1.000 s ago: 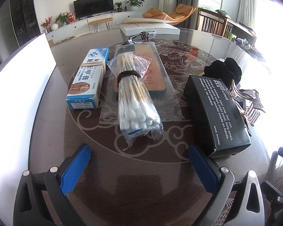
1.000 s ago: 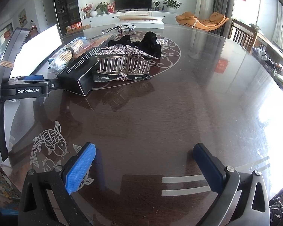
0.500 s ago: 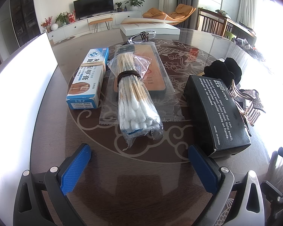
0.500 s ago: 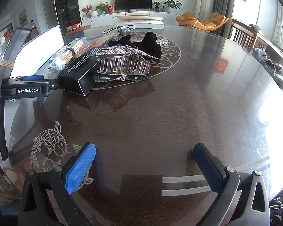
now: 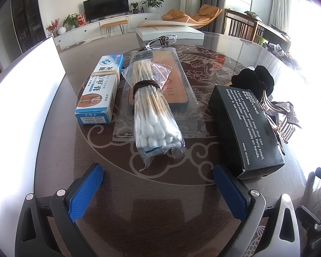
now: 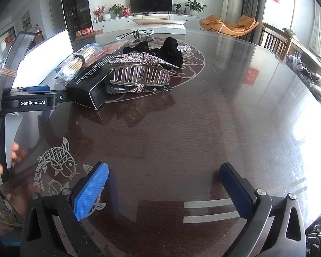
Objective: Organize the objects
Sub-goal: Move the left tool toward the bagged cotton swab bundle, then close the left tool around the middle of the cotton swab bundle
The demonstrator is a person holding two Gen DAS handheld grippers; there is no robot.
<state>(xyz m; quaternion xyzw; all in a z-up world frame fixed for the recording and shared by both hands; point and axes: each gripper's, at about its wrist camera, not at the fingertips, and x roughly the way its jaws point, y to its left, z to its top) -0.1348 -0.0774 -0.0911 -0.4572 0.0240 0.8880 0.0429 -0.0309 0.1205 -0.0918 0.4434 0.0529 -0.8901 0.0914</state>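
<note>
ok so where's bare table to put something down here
Bare table lies right of the hair claw, and between the left gripper and the cotton swabs. From ointment box to black box it is crowded.

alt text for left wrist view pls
Open left gripper hovers over a dark glass-topped table, aimed at a bagged bundle of cotton swabs. A blue-and-white box lies left of it, a black soap box right.

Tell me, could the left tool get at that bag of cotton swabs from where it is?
Probably yes. The left tool is open, and the bag of cotton swabs lies straight ahead between its fingers' lines, on top of a flat packet, with nothing in between.
</note>
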